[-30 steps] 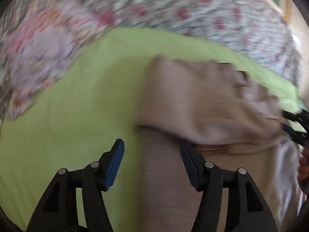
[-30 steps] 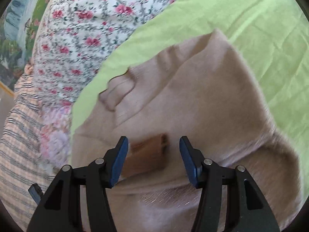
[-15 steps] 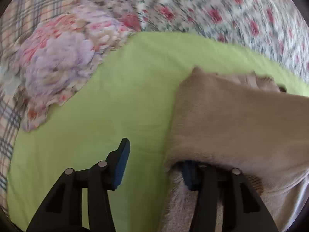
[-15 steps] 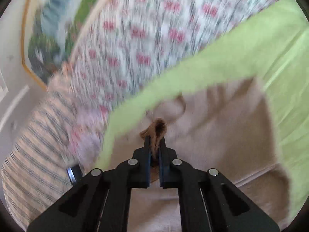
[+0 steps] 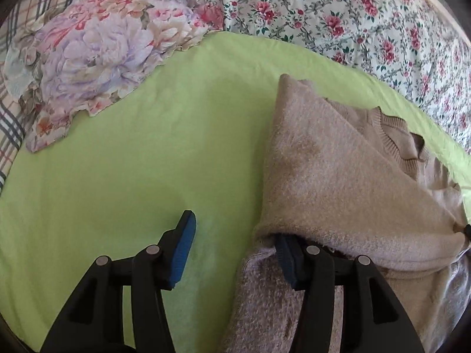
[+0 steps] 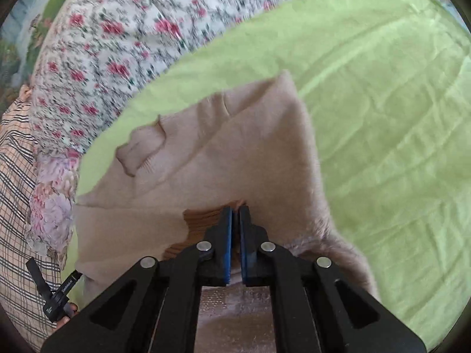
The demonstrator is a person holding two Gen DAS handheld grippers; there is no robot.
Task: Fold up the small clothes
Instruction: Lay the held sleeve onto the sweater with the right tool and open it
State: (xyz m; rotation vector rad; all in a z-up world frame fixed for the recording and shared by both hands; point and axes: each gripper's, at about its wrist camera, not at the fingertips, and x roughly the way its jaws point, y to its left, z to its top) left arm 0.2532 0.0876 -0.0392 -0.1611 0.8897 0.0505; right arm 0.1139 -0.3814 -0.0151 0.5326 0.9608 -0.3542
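Beige sweater (image 5: 338, 170) lies on the green bed sheet (image 5: 147, 161) — soft, limp knit, likely light. Right claw (image 6: 235, 214) pinches its brown cuff; left claw (image 5: 232, 235) gapes, one finger tucked under the fold — grab edges.

left gripper (image 5: 232, 244) right fingertip: under sweater (image 5: 338, 176) | floral bedding (image 6: 123, 38): blurred

We are in a home bedroom, working on a bed. A lime-green sheet (image 5: 141, 153) covers the mattress, and a rose-print quilt (image 5: 338, 14) lies along its far edge. A peony-patterned pillow (image 5: 97, 56) sits at the far left corner beside plaid bedding (image 6: 17, 176). A framed landscape picture (image 6: 20, 29) hangs behind the bed.
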